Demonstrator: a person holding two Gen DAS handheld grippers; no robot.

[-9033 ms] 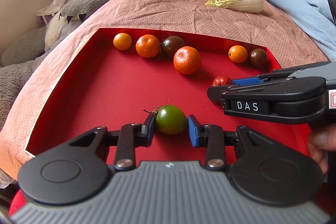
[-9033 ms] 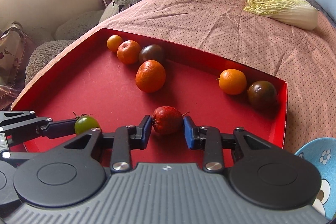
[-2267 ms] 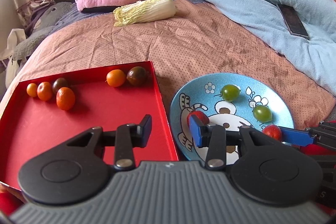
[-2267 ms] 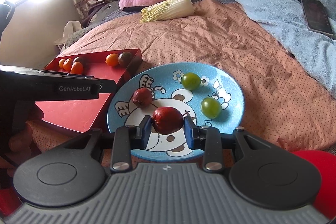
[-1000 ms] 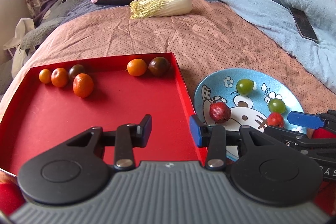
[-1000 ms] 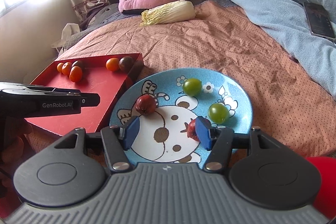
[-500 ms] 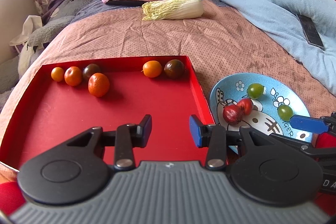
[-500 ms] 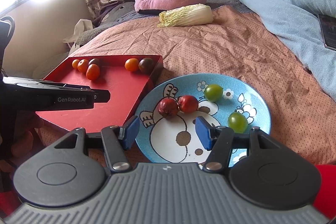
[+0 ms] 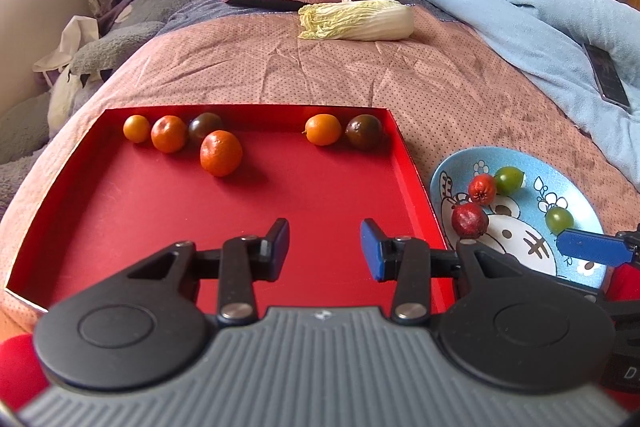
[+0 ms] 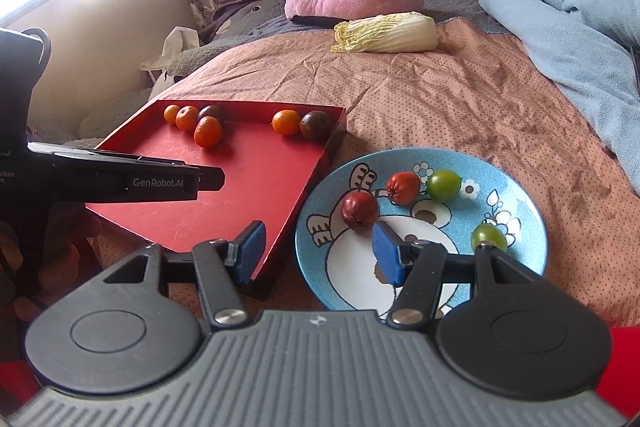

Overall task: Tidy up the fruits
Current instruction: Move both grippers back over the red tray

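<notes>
We are holding the left gripper (image 9: 324, 247) over the near part of the red tray (image 9: 120, 227), its jaws standing apart with nothing between them. The fruits in the tray are lying well ahead of it along the far wall: a small orange one (image 9: 136, 128), a second orange one (image 9: 169, 133) and a dark one (image 9: 205, 127) are sitting in a row at the far left, with a larger orange fruit (image 9: 221, 153) just in front of them; another orange fruit (image 9: 323, 129) and a second dark fruit (image 9: 364, 132) are lying side by side near the far right corner.

We are holding the right gripper (image 10: 318, 253) with its jaws apart and empty, straddling the gap between the tray's near corner and the blue plate (image 10: 524, 211). On the plate, a dark red fruit (image 10: 359, 209) is lying just beyond the right fingertip, a brighter red fruit (image 10: 404, 187) is touching a green fruit (image 10: 444, 185) behind it, and a second green fruit (image 10: 488, 237) is sitting apart toward the right rim
</notes>
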